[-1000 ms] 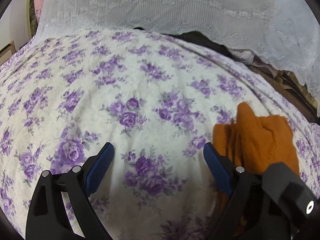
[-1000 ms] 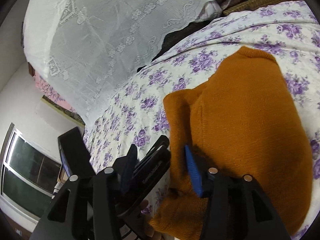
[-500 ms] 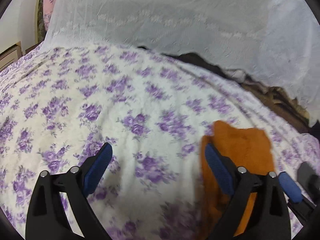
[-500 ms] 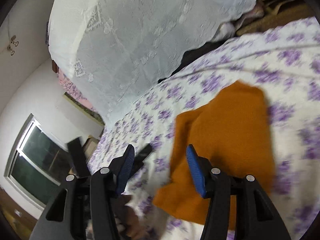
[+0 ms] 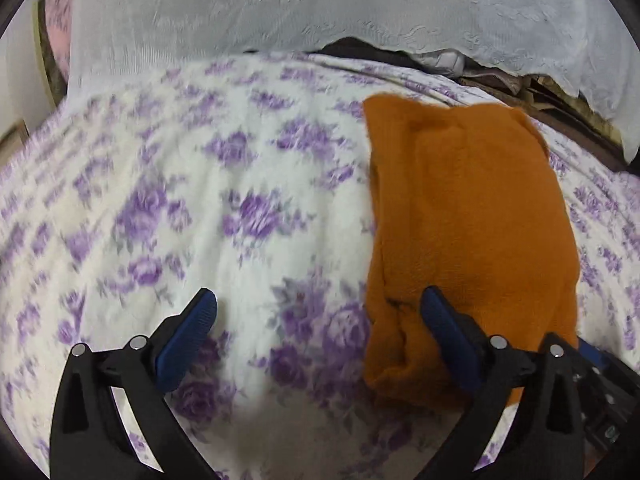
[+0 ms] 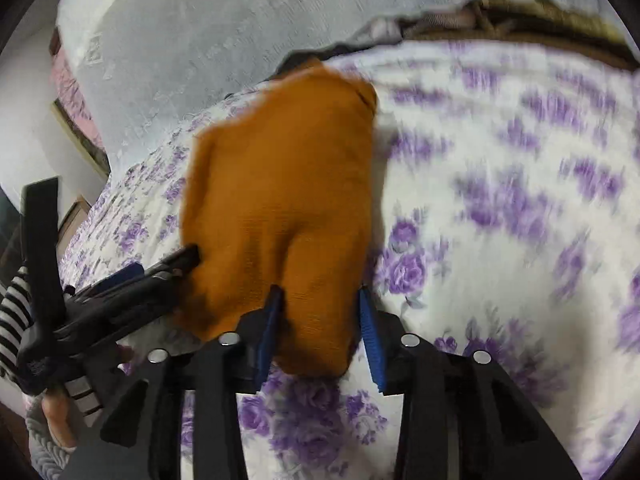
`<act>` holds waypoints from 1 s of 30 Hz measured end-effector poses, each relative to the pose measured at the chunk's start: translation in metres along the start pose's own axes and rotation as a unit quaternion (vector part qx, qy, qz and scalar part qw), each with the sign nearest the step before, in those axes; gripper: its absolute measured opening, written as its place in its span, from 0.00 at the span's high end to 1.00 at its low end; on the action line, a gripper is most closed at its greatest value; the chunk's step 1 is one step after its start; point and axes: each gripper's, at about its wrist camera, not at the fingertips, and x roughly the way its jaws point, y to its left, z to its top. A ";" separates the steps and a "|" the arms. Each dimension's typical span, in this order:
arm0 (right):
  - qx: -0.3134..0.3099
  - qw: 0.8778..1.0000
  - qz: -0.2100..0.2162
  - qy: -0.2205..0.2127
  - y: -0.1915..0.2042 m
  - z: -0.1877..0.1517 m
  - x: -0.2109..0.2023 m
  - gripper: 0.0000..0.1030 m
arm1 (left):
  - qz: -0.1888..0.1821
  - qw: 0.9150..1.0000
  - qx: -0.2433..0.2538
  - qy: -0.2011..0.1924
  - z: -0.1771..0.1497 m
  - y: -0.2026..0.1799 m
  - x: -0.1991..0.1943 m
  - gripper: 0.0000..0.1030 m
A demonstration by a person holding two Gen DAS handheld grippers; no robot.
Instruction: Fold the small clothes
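Blue ribbed pads line the black two-finger right gripper [image 6: 320, 328], whose jaws are closing with the near end of the folded orange knitted garment [image 6: 280, 200] between them; the left pad sits against the knit, the right pad stands just beside its edge, so whether they pinch it yet I cannot tell; the black left gripper [image 5: 320, 320] with the same blue pads has its jaws spread wide and opening, nothing clamped between them; its right finger [image 5: 444, 328] lies over the near left part of the orange garment [image 5: 472, 216], while its left finger hangs above the bare quilt; in the right wrist view the left gripper [image 6: 160, 272] reaches in from the left, its tip touching the garment's left edge, carried by a hand [image 6: 56, 412] in a black-and-white striped sleeve [image 6: 12, 312]; the garment lies as a rough rectangle on the white quilt with purple roses [image 5: 200, 200], its long side running away from both grippers, a thicker fold along its left edge; beyond the quilt's far edge hangs a white lace curtain [image 5: 320, 4], with dark and pale piled cloth [image 5: 440, 58] showing under its hem; both views are blurred at the quilt.
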 end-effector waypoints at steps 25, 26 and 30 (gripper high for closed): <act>0.168 0.982 0.079 -0.022 -0.080 0.134 0.089 0.98 | -0.023 0.999 0.029 -0.021 0.020 -0.035 0.020 0.04; 0.178 0.981 0.080 -0.021 -0.088 0.136 0.094 1.00 | -0.025 0.999 0.028 -0.021 0.021 -0.033 0.020 0.04; 0.199 0.974 0.099 -0.050 -0.099 0.136 0.070 0.95 | -0.022 0.999 0.029 -0.025 0.018 -0.034 0.017 0.04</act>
